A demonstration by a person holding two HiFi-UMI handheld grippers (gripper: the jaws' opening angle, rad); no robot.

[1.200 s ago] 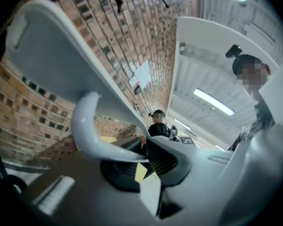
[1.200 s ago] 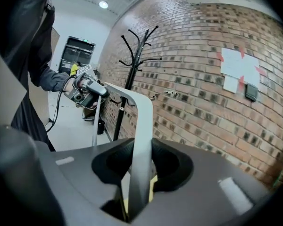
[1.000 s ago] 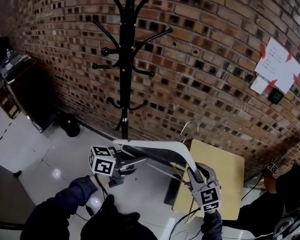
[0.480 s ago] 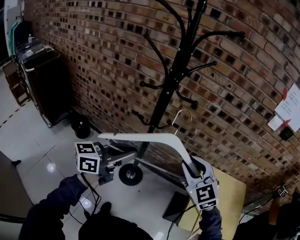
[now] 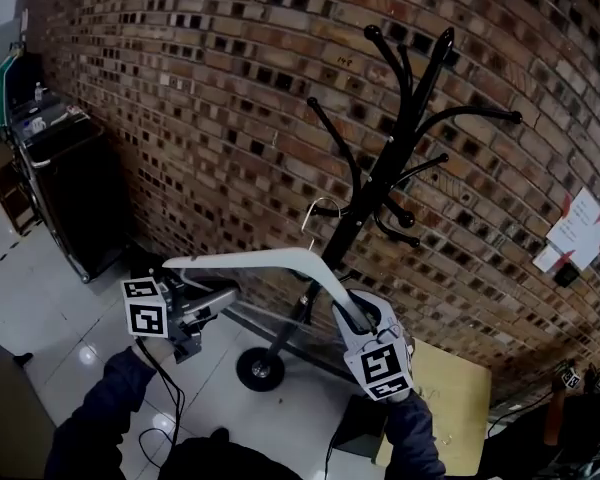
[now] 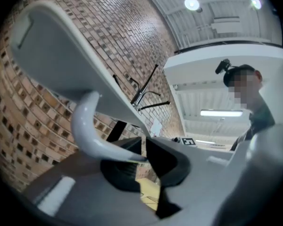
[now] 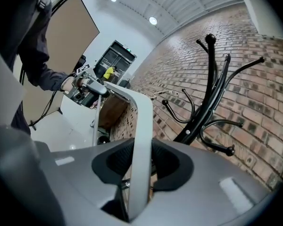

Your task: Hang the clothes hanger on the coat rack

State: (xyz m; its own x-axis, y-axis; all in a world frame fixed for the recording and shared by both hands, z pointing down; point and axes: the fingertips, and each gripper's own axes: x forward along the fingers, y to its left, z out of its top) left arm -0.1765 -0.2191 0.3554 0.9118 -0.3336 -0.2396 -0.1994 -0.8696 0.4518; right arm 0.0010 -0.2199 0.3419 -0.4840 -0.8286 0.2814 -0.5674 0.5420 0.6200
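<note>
A white clothes hanger [image 5: 270,259] with a metal hook [image 5: 313,216] is held level in front of the black coat rack [image 5: 395,158]. My left gripper [image 5: 212,298] is shut on the hanger's left end, where the curved white tip [image 6: 87,126] runs into the nearly closed jaws of that gripper [image 6: 144,157]. My right gripper [image 5: 353,315] is shut on the hanger's right arm. That white arm [image 7: 142,126] stands between the jaws of the right gripper [image 7: 141,168]. The hook hangs just left of the rack's pole, below its upper arms [image 7: 212,65].
A brick wall [image 5: 210,88] stands behind the rack, whose round base [image 5: 259,368] sits on the pale floor. A dark cart [image 5: 65,168] stands at the left, a yellowish table [image 5: 450,398] at the lower right. Papers [image 5: 578,230] are taped to the wall. A person [image 6: 254,112] appears in the left gripper view.
Both grippers have carried the hanger up and towards the coat rack. The rack has shifted from the picture's left to behind the hanger's hook, and the table has slid to the lower right.
</note>
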